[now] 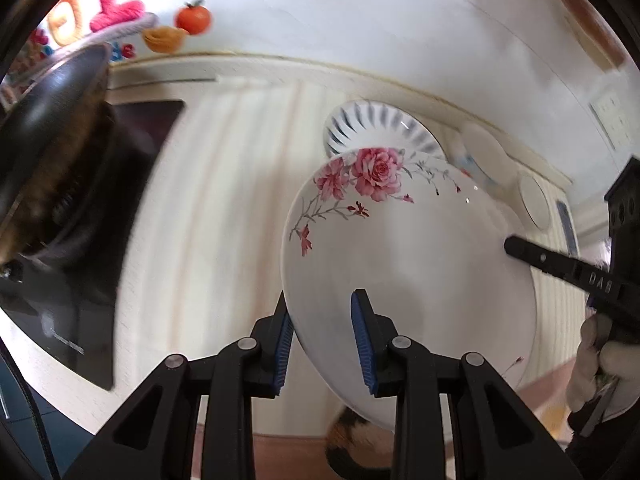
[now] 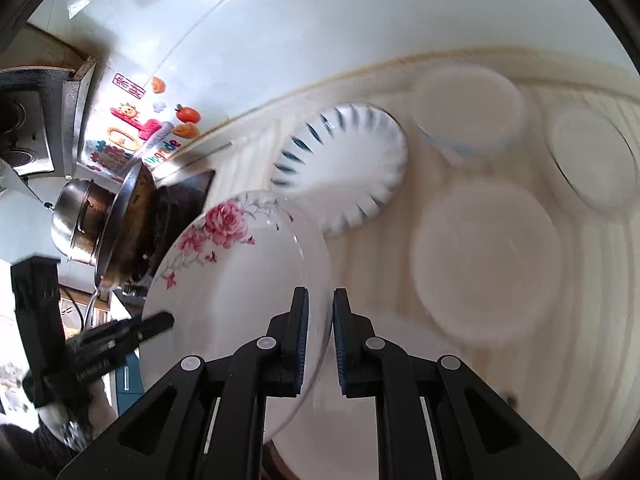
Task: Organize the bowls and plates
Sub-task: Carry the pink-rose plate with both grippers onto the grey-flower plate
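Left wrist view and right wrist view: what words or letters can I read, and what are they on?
"DA8", roughly: on a finger of the right tongs.
Wall stickers: big colourful letters, too blurred to read.
Red sign on the wall: too small to read.
Printing on the left tongs: too blurred.
Flowered plate: no writing.
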Demonstrator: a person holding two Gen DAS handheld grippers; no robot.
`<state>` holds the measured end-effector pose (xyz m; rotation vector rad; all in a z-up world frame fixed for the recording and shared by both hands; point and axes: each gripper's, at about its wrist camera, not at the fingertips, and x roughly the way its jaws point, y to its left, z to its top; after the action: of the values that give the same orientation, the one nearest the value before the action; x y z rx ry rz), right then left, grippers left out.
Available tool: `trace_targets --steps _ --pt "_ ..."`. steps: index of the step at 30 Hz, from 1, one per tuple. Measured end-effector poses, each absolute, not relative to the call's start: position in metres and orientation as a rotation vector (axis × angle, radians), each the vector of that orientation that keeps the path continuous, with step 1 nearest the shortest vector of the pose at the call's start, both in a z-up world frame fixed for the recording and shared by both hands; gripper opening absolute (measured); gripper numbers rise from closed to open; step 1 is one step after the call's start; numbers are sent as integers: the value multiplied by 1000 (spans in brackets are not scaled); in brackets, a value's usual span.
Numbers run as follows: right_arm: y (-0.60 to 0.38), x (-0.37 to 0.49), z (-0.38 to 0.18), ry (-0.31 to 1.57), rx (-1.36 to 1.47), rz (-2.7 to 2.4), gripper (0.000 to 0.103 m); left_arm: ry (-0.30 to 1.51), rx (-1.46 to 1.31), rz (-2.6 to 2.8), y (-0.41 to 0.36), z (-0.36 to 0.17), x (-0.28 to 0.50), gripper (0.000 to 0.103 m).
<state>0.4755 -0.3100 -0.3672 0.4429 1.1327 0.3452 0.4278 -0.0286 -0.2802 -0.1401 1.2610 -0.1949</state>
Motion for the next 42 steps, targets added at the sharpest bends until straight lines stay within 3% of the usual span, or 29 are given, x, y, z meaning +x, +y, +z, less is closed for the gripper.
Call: trace_targets --steps 14,42 --pt "-382 370 -436 1205 549 223 14 1386 61 -299 -106 -329 396 26" --pt "-384 371 -453 1261 555 162 14 1482 133 -281 -137 -377 387 26"
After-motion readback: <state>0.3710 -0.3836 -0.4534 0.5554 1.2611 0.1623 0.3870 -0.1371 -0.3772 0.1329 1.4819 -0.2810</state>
